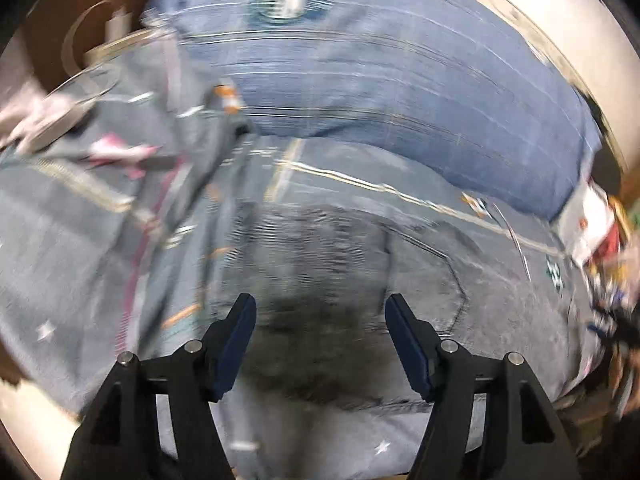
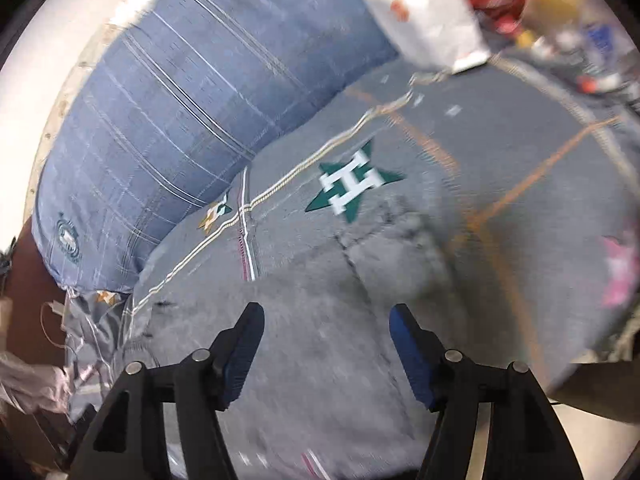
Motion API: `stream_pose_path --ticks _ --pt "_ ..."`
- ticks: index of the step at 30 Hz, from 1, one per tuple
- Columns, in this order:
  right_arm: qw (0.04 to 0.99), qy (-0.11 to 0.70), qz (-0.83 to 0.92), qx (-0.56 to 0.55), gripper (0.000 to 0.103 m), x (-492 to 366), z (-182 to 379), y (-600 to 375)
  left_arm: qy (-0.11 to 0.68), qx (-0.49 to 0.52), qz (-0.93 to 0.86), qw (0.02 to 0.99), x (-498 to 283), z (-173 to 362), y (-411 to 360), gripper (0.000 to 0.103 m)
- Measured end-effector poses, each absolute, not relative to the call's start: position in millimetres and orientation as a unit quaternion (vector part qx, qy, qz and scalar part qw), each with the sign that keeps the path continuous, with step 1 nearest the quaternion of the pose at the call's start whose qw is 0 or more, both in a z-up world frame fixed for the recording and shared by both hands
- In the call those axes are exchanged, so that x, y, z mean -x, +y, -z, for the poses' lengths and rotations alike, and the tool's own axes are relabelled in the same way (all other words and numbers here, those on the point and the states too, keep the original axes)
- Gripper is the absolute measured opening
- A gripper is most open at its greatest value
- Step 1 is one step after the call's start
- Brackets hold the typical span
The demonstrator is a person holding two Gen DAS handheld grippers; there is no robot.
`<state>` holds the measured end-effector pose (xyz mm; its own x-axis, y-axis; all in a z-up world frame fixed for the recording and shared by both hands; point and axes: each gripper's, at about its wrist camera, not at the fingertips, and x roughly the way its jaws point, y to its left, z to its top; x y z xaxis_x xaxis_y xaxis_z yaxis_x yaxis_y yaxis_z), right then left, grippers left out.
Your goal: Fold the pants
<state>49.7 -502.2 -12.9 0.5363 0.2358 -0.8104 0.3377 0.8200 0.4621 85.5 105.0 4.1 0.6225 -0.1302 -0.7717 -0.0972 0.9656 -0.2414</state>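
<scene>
You are holding both the left gripper point(image 1: 321, 344) and right gripper point(image 2: 327, 350) with jaws apart and empty, pointing down at the grey pants point(image 2: 320, 320) lying on the bed point(image 2: 520, 152) directly beneath and ahead of both; neither looks clearly nearer.

The pants point(image 2: 320, 320) are grey, a mottled, washed-looking fabric with dark stitched seams point(image 2: 352, 252) running across them. They lie flat on the bed — spread over a grey bedspread with star motifs, just below a blue striped pillow. In the left wrist view the pants point(image 1: 320, 280) show a darker patch and an angled seam line at their right side — motion blur hides finer detail.
</scene>
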Motion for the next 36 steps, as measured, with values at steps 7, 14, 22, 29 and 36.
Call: stream_pose_path --ticks 7,14,22,29,36 --pt "0.839 0.491 0.077 -0.223 0.066 -76 37 -495 0.495 0.056 0.013 0.867 -134 74 47 0.068" --pt "0.843 0.495 0.059 -0.202 0.066 -49 19 -472 0.452 0.024 0.019 0.892 -113 47 37 0.072" --pt "0.852 0.510 -0.112 -0.028 0.056 -104 -32 -309 0.477 0.016 0.013 0.879 -109 77 44 0.074" --pt "0.805 0.554 -0.198 0.079 0.047 -199 22 -159 0.450 0.022 0.025 0.892 -101 82 48 0.076" --pt "0.779 0.575 -0.206 0.143 0.006 -216 49 -124 0.436 0.018 0.036 0.899 -101 83 49 0.077"
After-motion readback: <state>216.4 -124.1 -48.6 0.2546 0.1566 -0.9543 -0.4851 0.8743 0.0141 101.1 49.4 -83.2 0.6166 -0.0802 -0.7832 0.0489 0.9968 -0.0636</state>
